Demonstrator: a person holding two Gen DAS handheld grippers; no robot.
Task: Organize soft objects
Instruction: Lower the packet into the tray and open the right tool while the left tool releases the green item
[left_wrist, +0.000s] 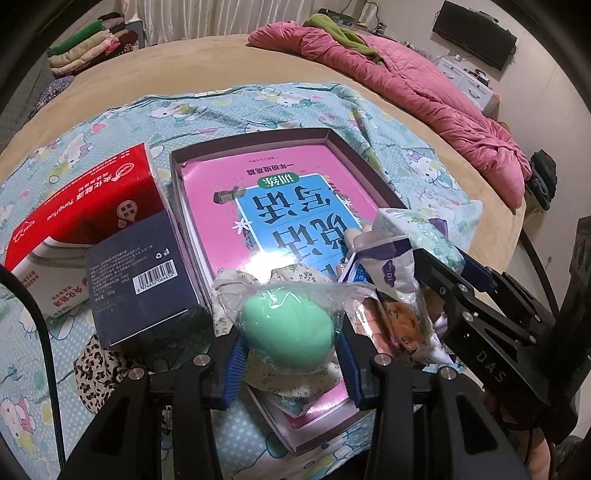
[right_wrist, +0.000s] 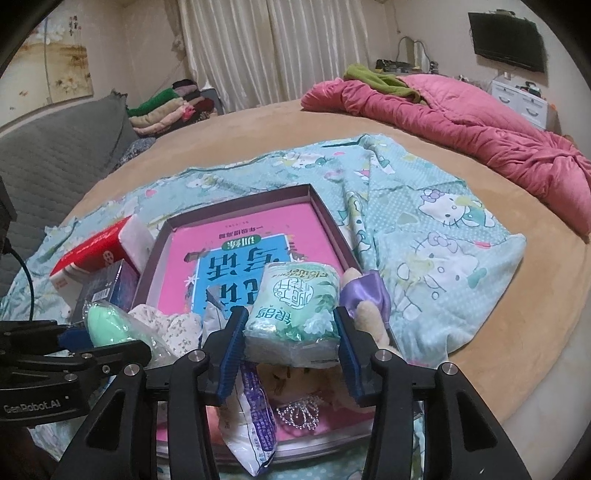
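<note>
Right up close, the left gripper (left_wrist: 291, 350) has its blue fingers (left_wrist: 233, 363) squeezed on a soft green egg shape (left_wrist: 286, 328) wrapped in a clear plastic bag. It is held just over the near end of a shallow box (left_wrist: 177, 162) that has a big pink and blue book (left_wrist: 273, 210) lying flat inside it. A bit of flowery cloth (left_wrist: 236, 280) lies bunched under the green egg shape, on the book.

The right gripper (right_wrist: 291, 347) has its fingers (right_wrist: 231, 354) pressed tight on a small pack of tissues (right_wrist: 295, 310), green and white, held up above the same box. Below it sit a plush toy with a purple ribbon (right_wrist: 364, 295), a little sparkly crown (right_wrist: 299, 410), and a white and purple packet (right_wrist: 255, 424) leaning over the box edge.

Just beside the box, on its left side, a dark blue box (left_wrist: 140, 273) with a barcode rests against a red and white carton (left_wrist: 81, 218). A spotty leopard cloth (left_wrist: 98, 369) peeks out near them.

Everything sits on a light blue kitty sheet (right_wrist: 443, 240) spread over a tan bed (right_wrist: 535, 314). At the far side of the bed a pink quilt (right_wrist: 461, 110) lies in a heap with a green cloth (right_wrist: 373, 75) on top. Folded clothes (right_wrist: 166, 107) are stacked by the curtains.
</note>
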